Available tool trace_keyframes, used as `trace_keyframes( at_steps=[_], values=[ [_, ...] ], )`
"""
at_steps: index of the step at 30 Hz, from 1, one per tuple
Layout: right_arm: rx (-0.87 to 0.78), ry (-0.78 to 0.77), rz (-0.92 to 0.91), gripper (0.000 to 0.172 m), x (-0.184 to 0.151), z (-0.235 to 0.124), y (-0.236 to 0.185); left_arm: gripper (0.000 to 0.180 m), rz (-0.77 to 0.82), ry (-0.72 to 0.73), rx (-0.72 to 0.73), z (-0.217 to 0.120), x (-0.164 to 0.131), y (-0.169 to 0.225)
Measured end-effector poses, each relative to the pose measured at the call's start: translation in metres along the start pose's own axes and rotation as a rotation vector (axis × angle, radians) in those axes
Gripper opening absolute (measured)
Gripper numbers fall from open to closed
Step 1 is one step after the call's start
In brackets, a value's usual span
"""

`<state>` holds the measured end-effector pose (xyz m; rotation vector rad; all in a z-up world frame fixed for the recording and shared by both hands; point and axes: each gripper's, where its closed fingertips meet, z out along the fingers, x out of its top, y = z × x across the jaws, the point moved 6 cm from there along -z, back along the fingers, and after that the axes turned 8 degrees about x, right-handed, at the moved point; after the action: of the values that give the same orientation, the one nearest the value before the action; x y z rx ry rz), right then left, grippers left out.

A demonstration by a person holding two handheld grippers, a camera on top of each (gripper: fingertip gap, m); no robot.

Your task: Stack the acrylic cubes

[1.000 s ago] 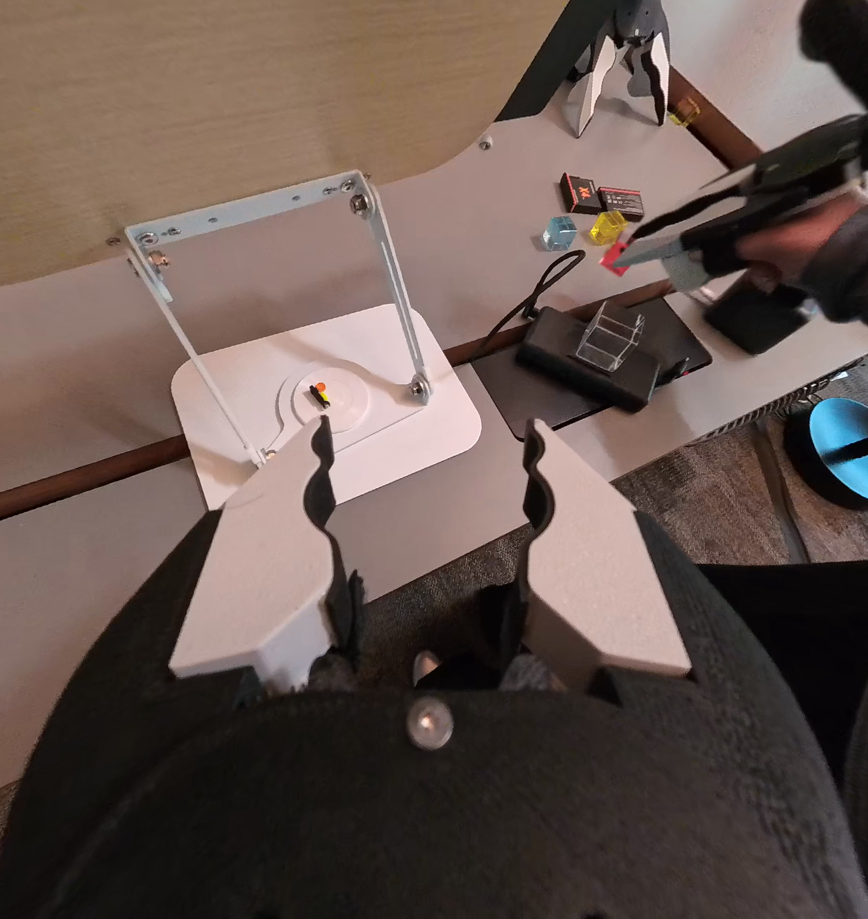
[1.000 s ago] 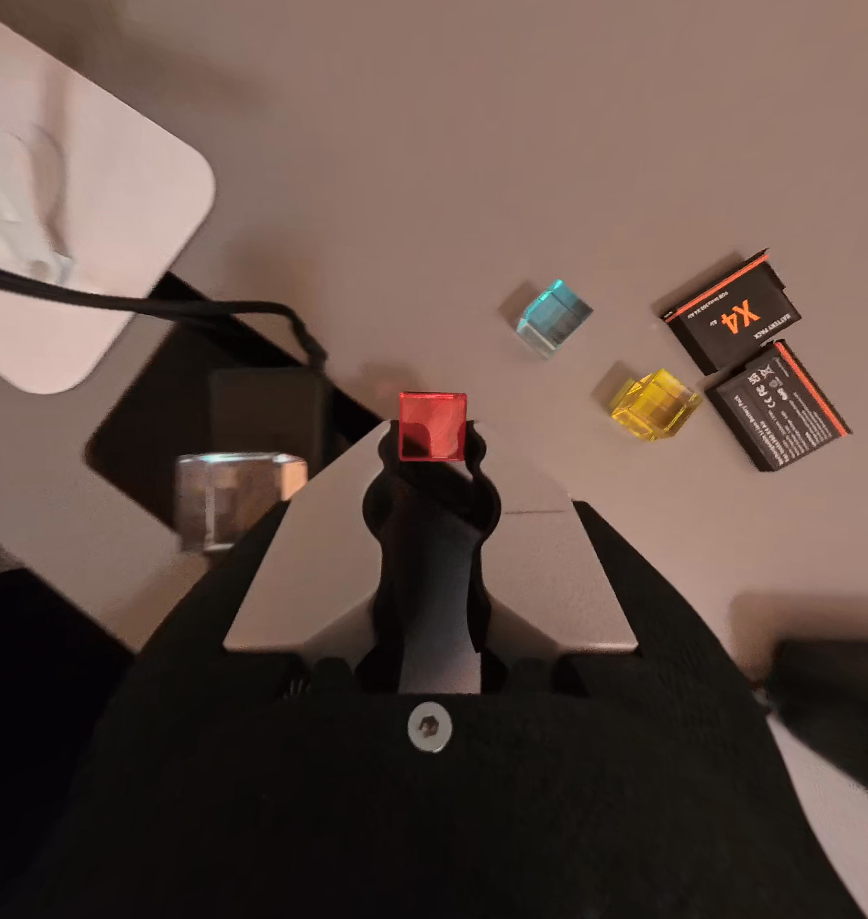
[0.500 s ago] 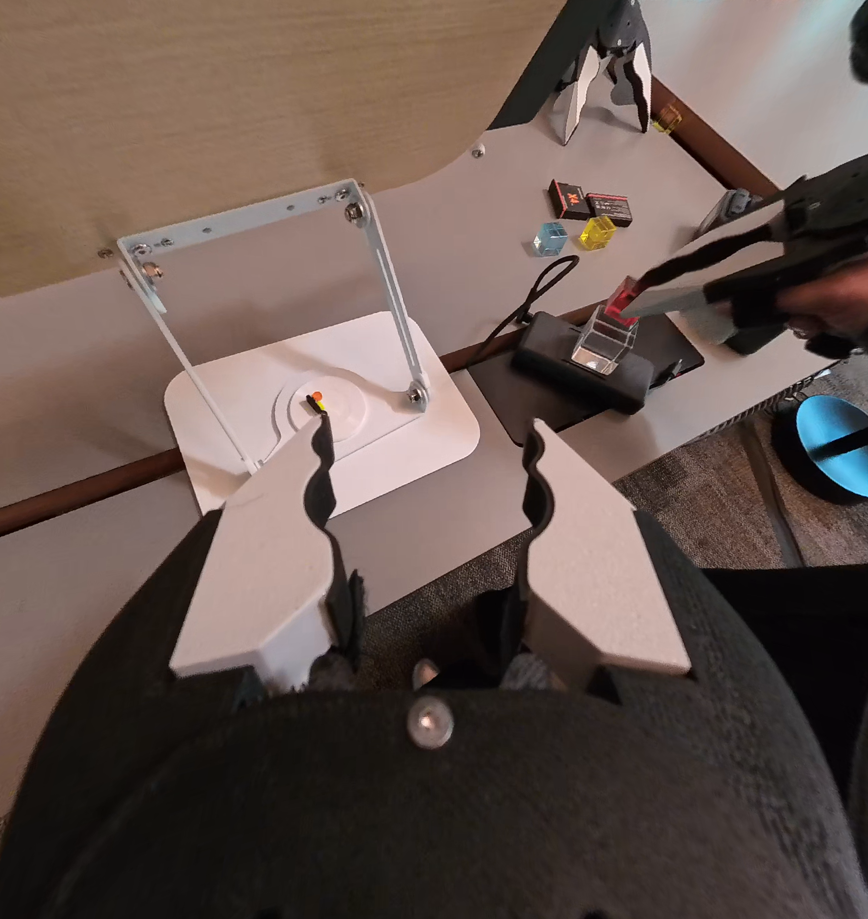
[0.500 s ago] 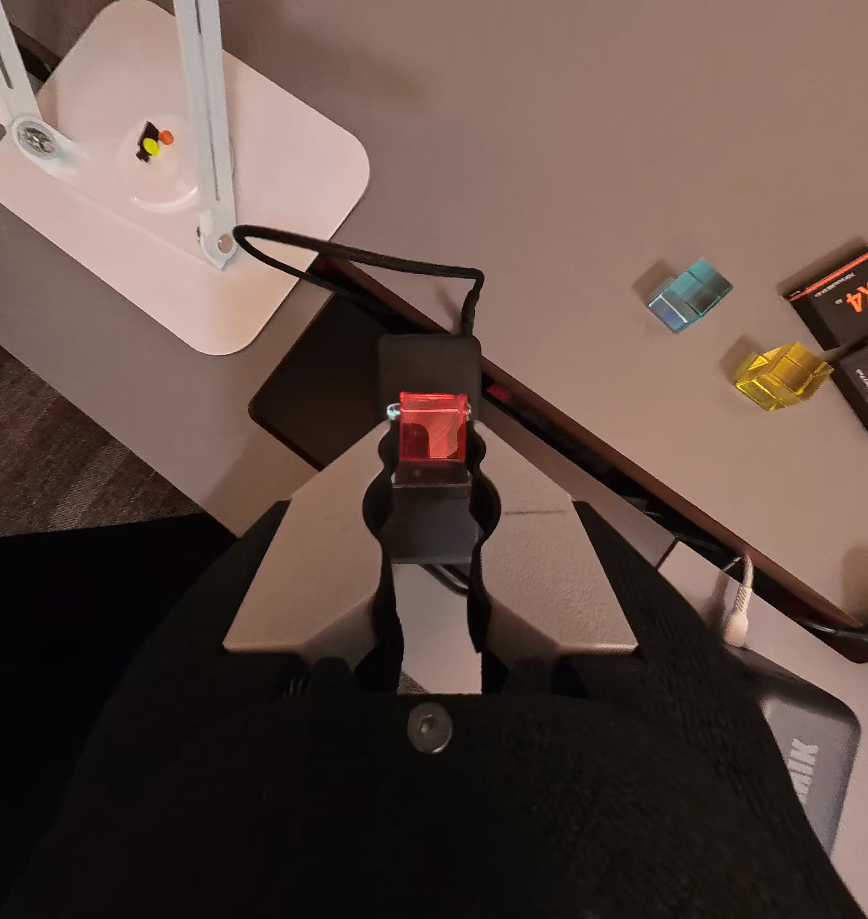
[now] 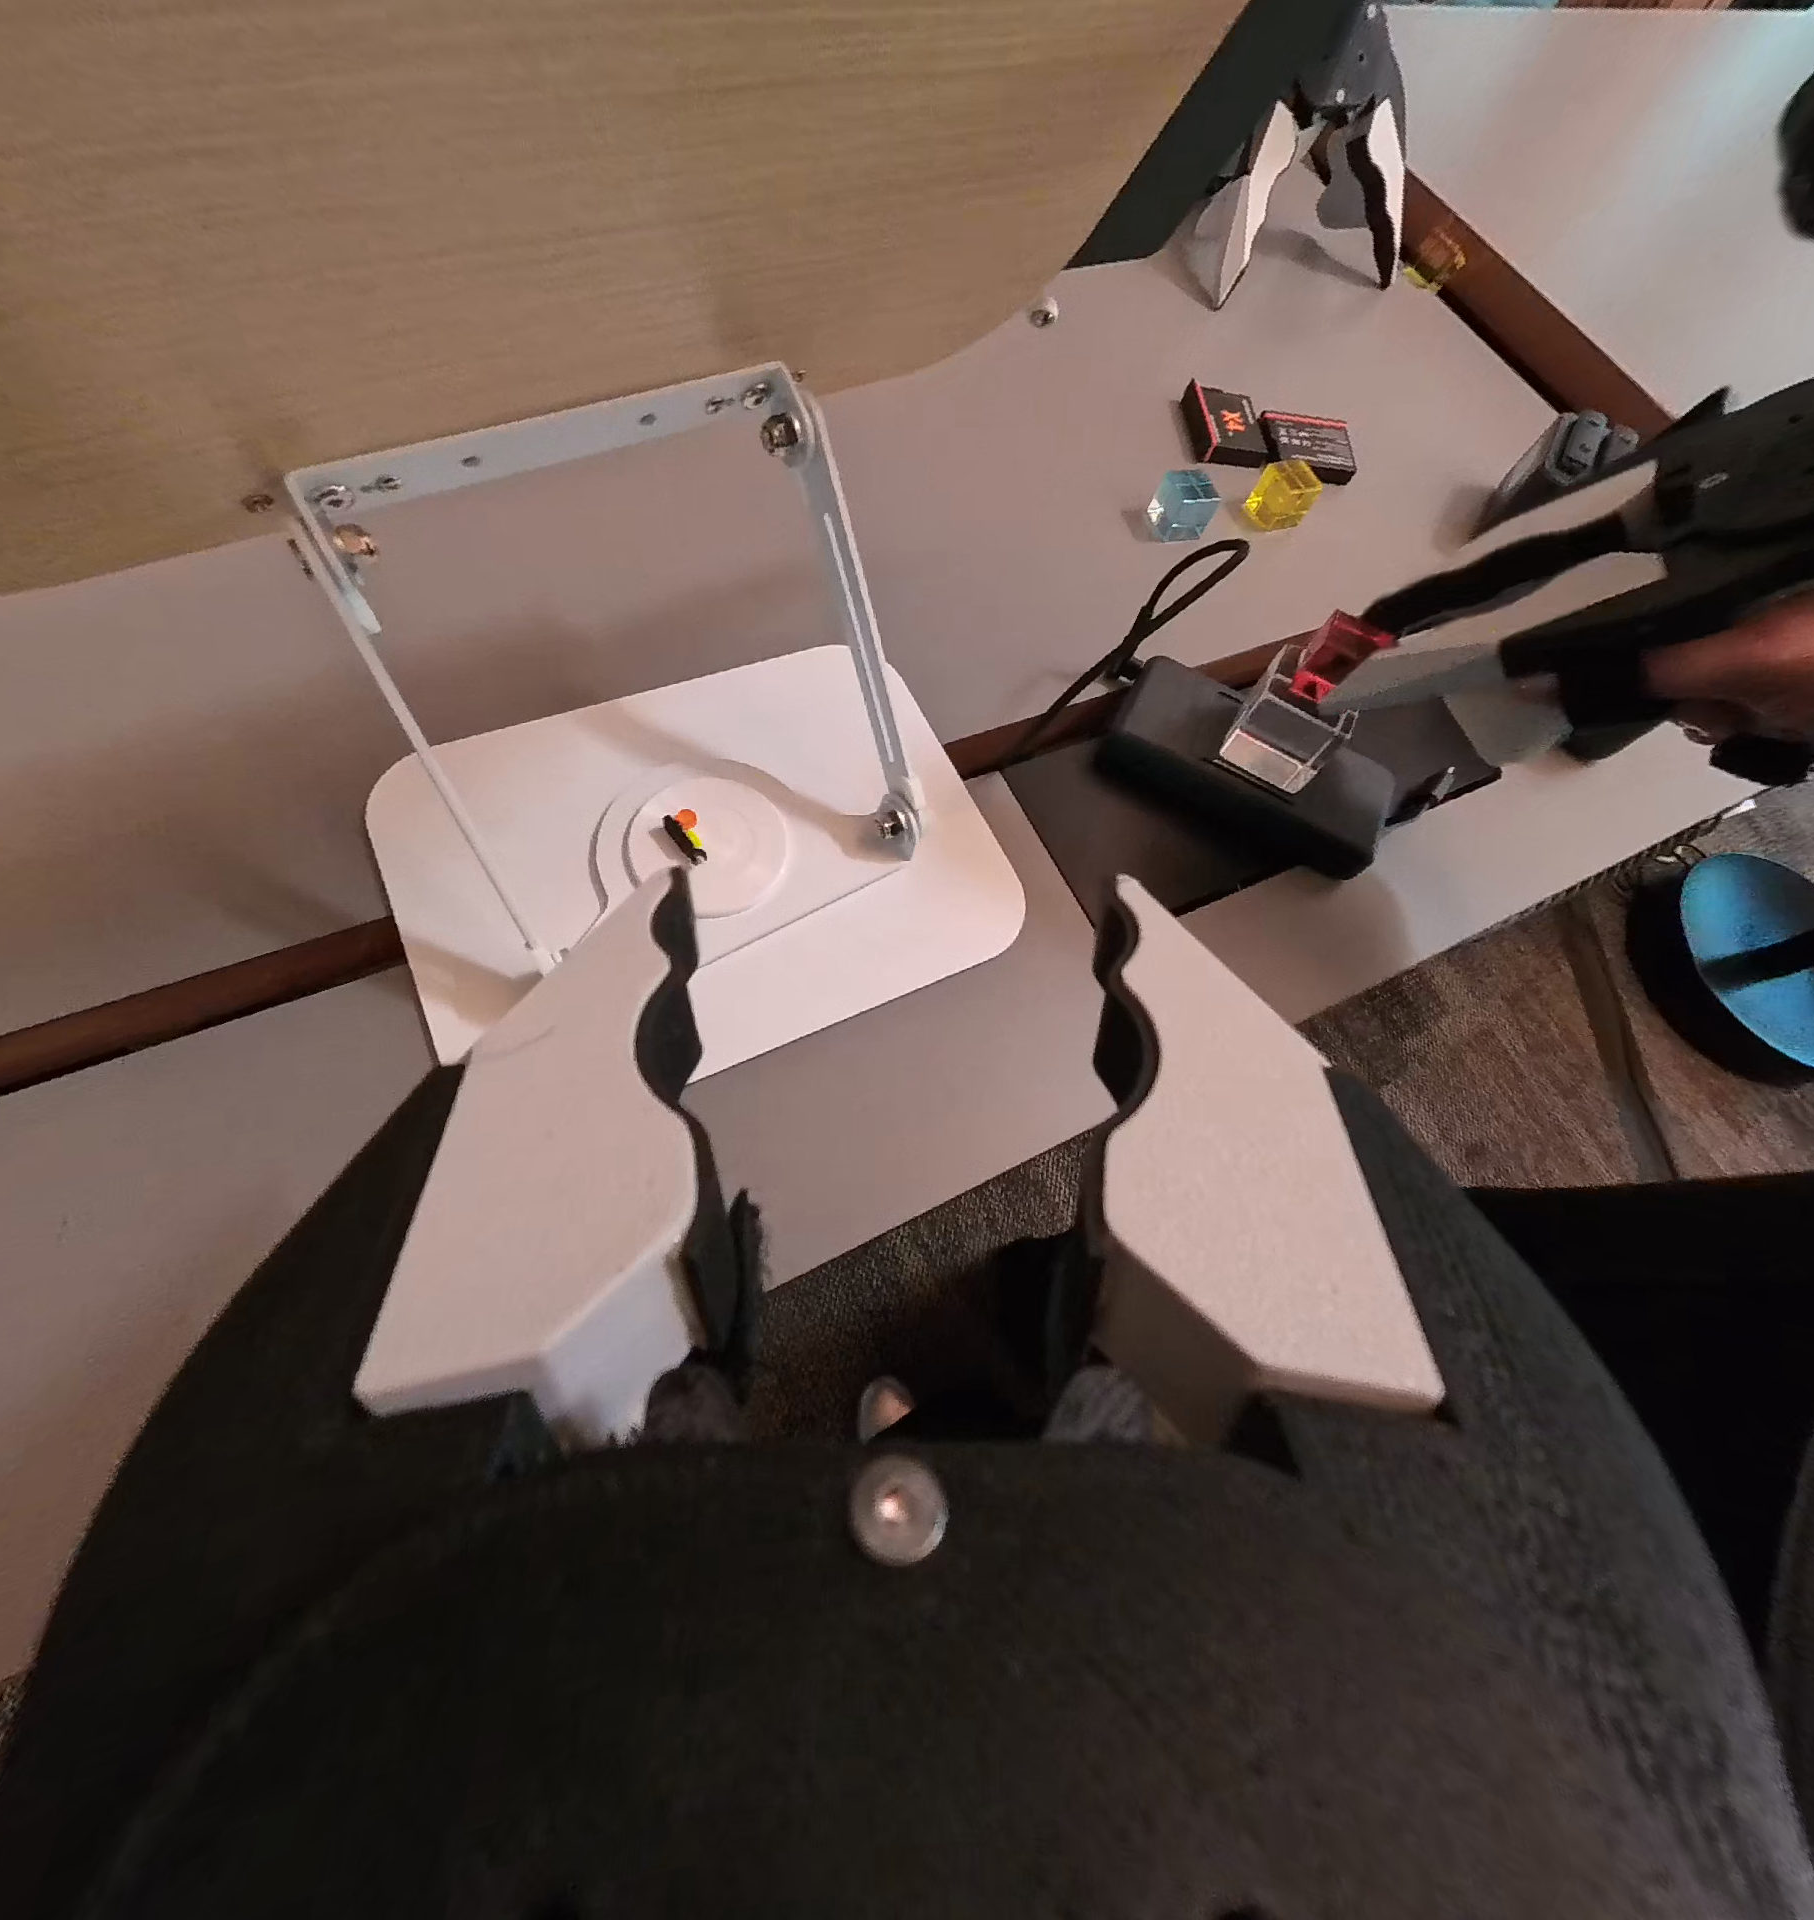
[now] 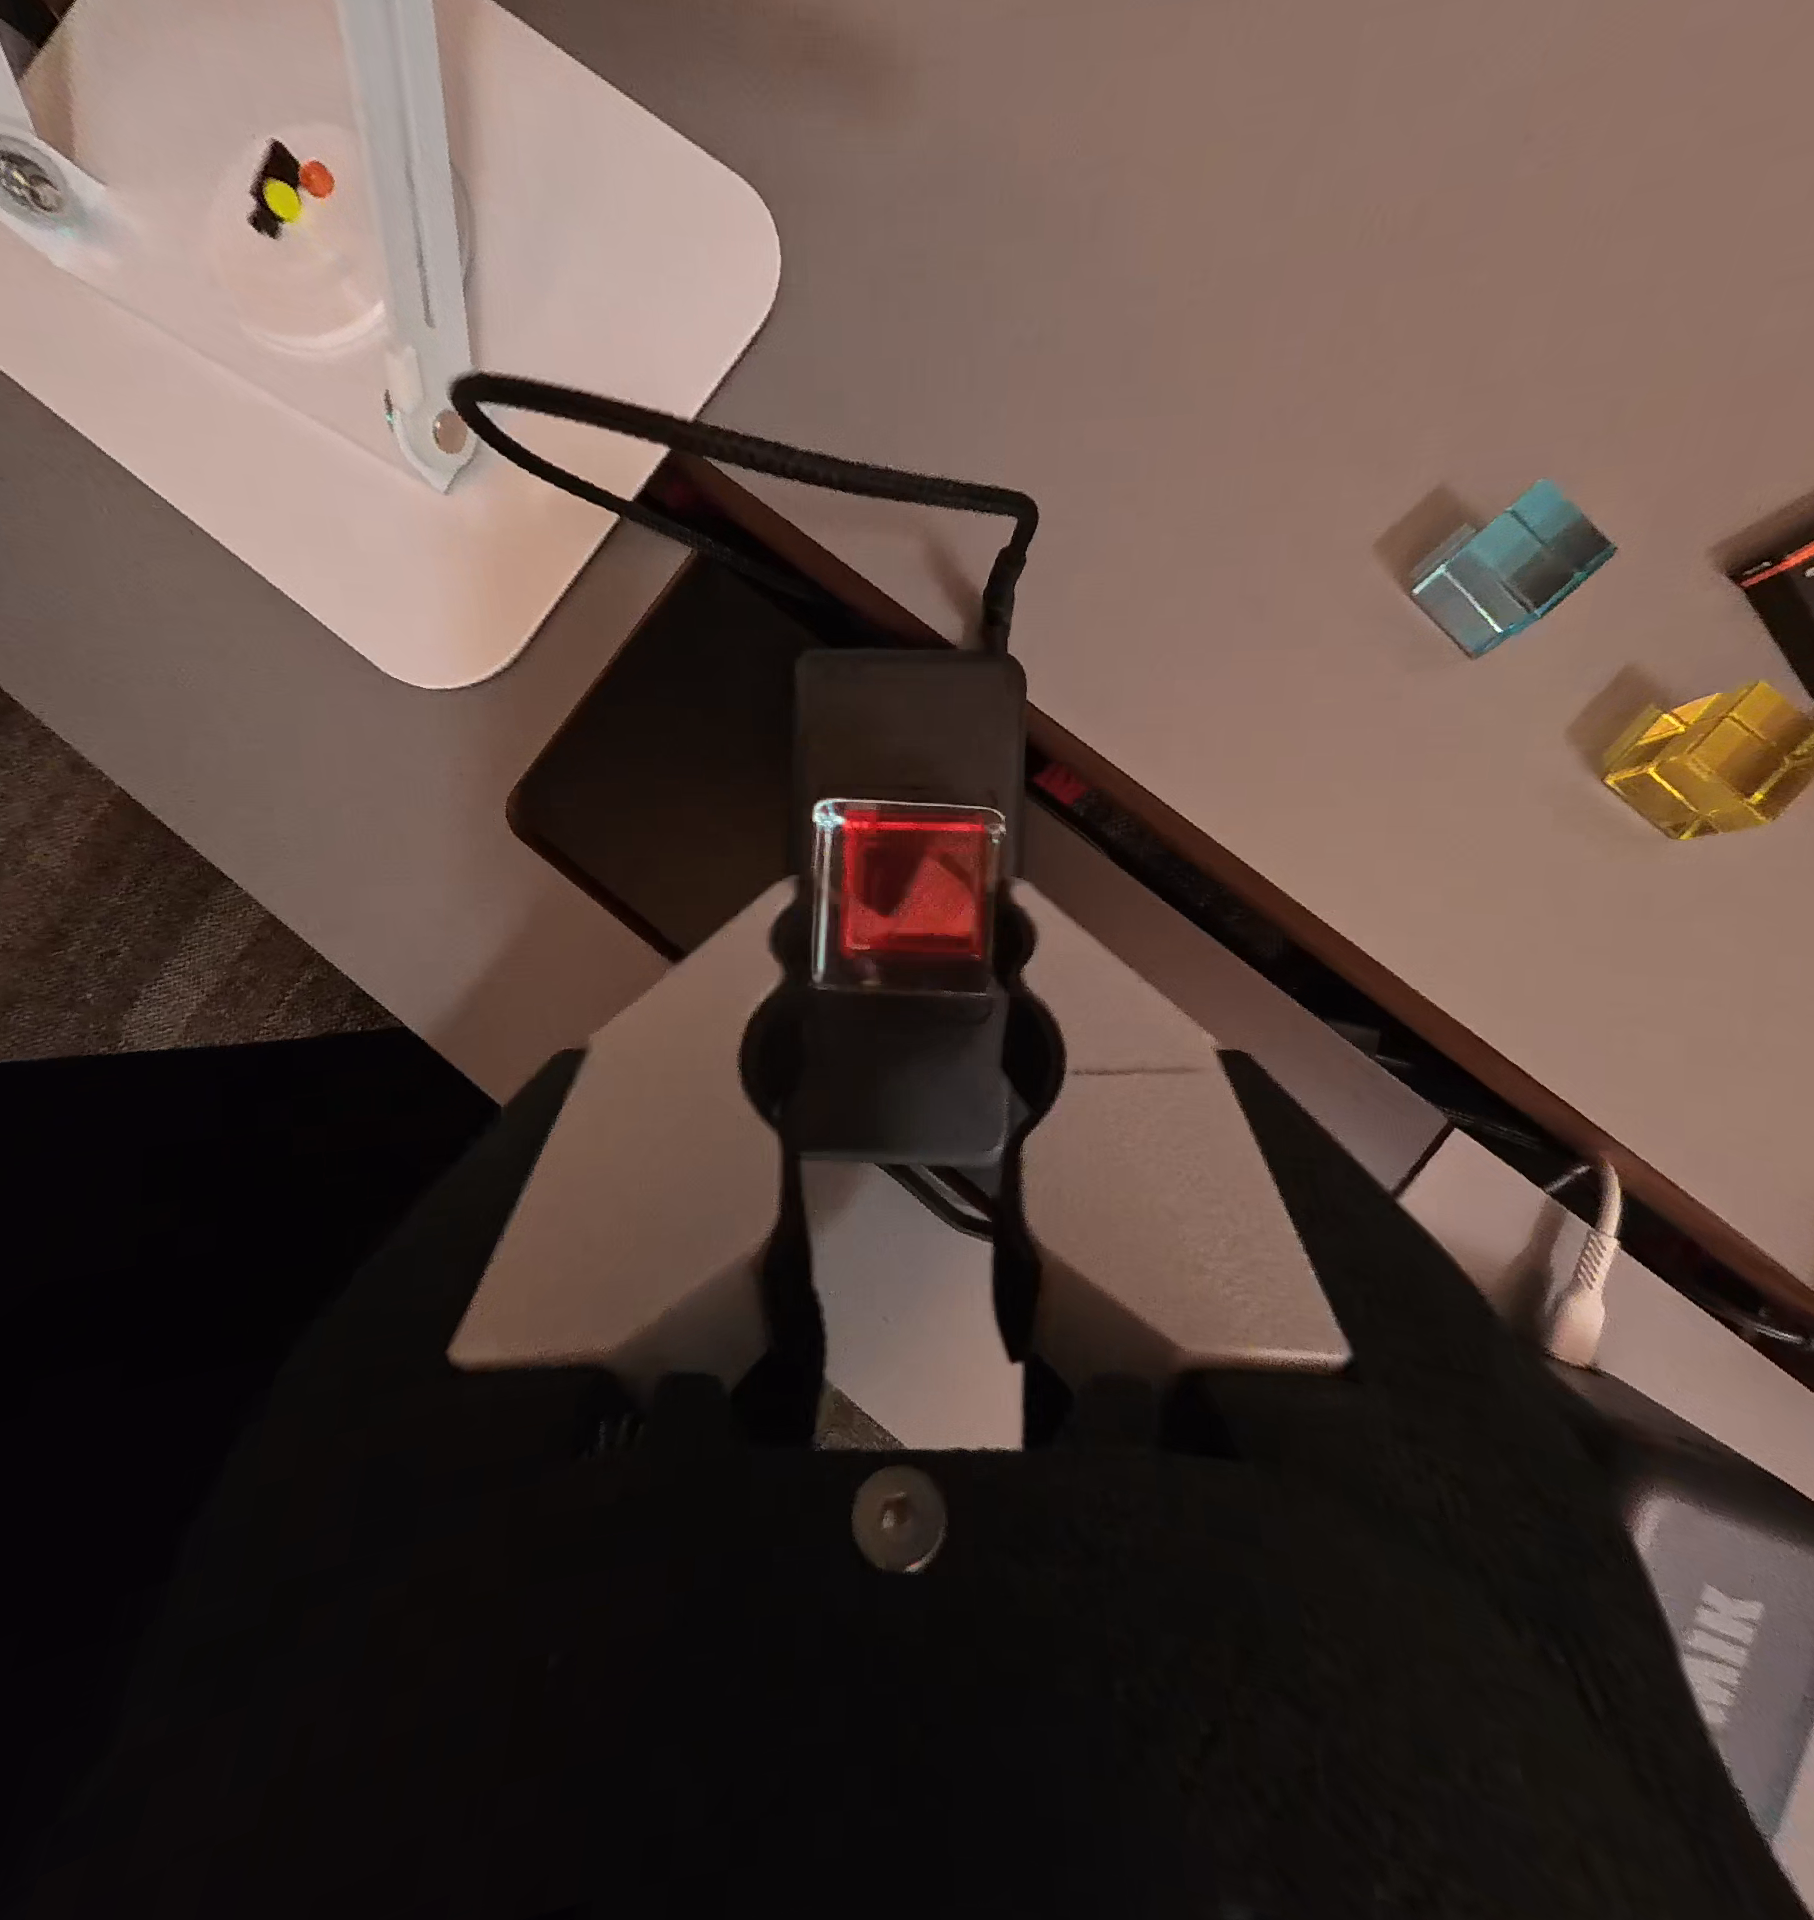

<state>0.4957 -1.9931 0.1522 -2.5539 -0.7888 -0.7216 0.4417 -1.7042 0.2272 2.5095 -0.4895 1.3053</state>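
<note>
My right gripper (image 6: 903, 920) hovers over a small clear open-topped box (image 6: 825, 831) that stands on a black device (image 6: 908, 717) with a cable. A red see-through cube (image 6: 913, 894) sits in the mouth of the box between my right fingers. The pads stand a little off its sides, so the gripper is open. In the left wrist view the same cube (image 5: 1344, 639) shows at the right gripper's tips, partly inside the clear box (image 5: 1282, 732). My left gripper (image 5: 898, 883) is wide open and empty, above the table's front edge near a white stand base (image 5: 529, 810).
A blue cube (image 5: 1183, 504), a yellow cube (image 5: 1282, 494) and two black battery packs (image 5: 1267, 436) lie behind the device. A metal frame (image 5: 570, 447) rises from the white base. A spare gripper (image 5: 1308, 135) stands at the back. A blue round foot (image 5: 1776, 977) is on the floor. The white stand base (image 5: 529, 810) is closer to my left gripper, around 20 cm from its tips; the right tips are 30 cm off.
My right gripper carried the red cube from over the table to the clear box, lowered it into the box mouth, and its fingers have now parted from it. The left gripper stayed still.
</note>
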Motion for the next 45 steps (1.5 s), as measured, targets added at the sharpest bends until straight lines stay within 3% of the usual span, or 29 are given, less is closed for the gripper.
trace_keyframes(
  at_steps=[2, 5, 7, 12, 17, 20, 23, 26, 29, 33, 38, 45],
  values=[
    [0.037, 0.058, 0.011, 0.051, 0.008, -0.007, -0.003, 0.077, -0.004, 0.001, 0.012, 0.000, 0.000, -0.001],
    [-0.004, 0.173, 0.033, 0.053, 0.027, -0.023, 0.015, 0.077, -0.020, 0.004, 0.034, -0.002, 0.000, -0.005],
    [-0.064, 0.162, 0.083, 0.048, 0.033, -0.022, 0.042, 0.077, -0.033, 0.000, 0.045, -0.004, -0.002, -0.008],
    [-0.180, 0.103, 0.253, 0.048, 0.044, 0.013, 0.107, 0.077, -0.039, -0.014, 0.065, -0.004, -0.002, -0.009],
    [-0.230, 0.054, 0.361, 0.051, 0.049, 0.051, 0.131, 0.077, -0.034, -0.026, 0.079, -0.006, -0.001, -0.007],
    [-0.287, 0.032, 0.353, 0.047, 0.049, 0.061, 0.138, 0.077, -0.035, -0.028, 0.088, -0.009, -0.002, -0.008],
    [-0.314, 0.015, 0.318, 0.028, 0.049, 0.064, 0.142, 0.077, -0.039, -0.032, 0.091, -0.012, -0.003, -0.009],
    [-0.296, 0.000, 0.273, 0.026, 0.050, 0.057, 0.140, 0.077, -0.037, -0.032, 0.087, -0.012, -0.003, -0.010],
    [-0.229, 0.081, 0.213, 0.026, 0.058, 0.032, 0.125, 0.077, -0.034, -0.022, 0.078, -0.011, -0.001, -0.009],
    [-0.023, 0.141, 0.136, 0.026, 0.059, -0.006, 0.086, 0.077, -0.030, -0.012, 0.062, -0.009, 0.000, -0.009],
    [0.125, 0.043, 0.056, 0.026, 0.042, -0.034, 0.042, 0.077, -0.029, 0.002, 0.044, -0.007, 0.002, -0.009],
    [0.162, -0.065, -0.040, 0.026, 0.029, -0.034, 0.009, 0.077, -0.011, 0.003, 0.021, -0.006, 0.004, -0.007]
  ],
)
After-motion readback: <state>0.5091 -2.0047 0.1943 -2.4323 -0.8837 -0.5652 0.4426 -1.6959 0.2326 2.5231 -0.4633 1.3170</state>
